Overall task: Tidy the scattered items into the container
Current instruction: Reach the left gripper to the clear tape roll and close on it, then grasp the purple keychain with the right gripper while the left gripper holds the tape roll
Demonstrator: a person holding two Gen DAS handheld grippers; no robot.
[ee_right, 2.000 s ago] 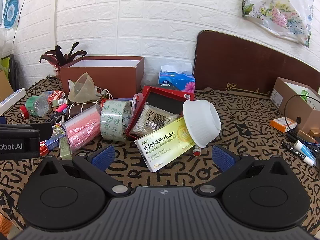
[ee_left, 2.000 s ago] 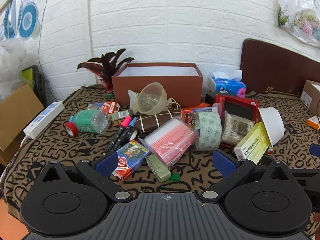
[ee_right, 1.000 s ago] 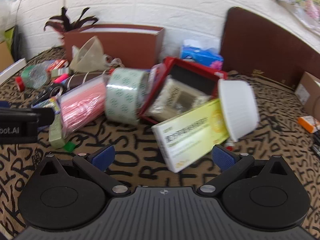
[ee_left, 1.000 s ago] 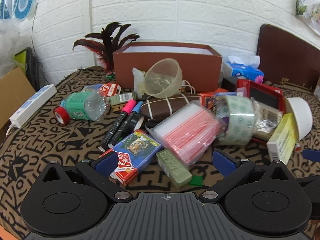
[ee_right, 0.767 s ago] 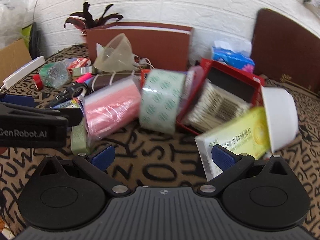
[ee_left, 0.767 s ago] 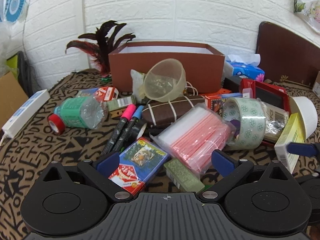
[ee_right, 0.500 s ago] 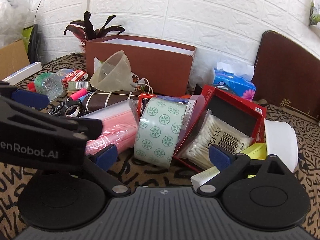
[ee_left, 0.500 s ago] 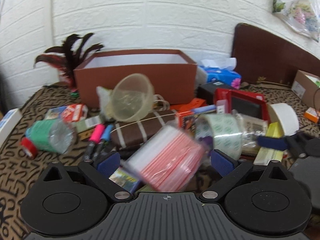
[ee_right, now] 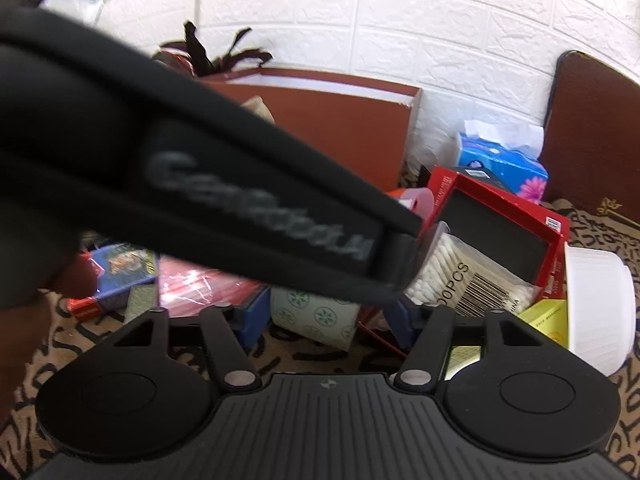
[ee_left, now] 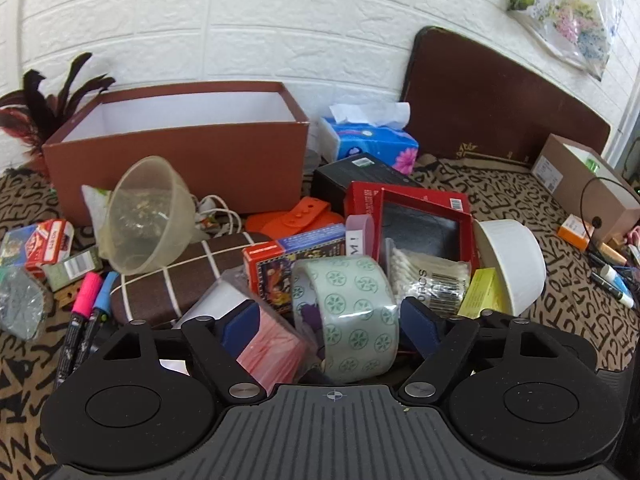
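Item: my left gripper (ee_left: 326, 322), spread wide, nothing clamped. Its blue pads straddle the green-patterned tape roll (ee_left: 346, 316), with the pink zip bag (ee_left: 270, 350) crowding the left pad; I take this as lining up a grasp on the roll, not yet closed. Item: my right gripper (ee_right: 326, 318), also spread, holding nothing, low behind the same roll, its view half blocked by the left tool's body. Item: brown box (ee_left: 180, 148), the container, open-topped at the back against the wall, apparently holding nothing. Item: clutter heaped before it, including clear bowl (ee_left: 146, 216), cotton-swab pack (ee_left: 430, 276), white bowl (ee_left: 514, 266), red frame box (ee_left: 416, 216), markers (ee_left: 86, 308). All remain outside the box on the patterned cloth (ee_left: 560, 312).
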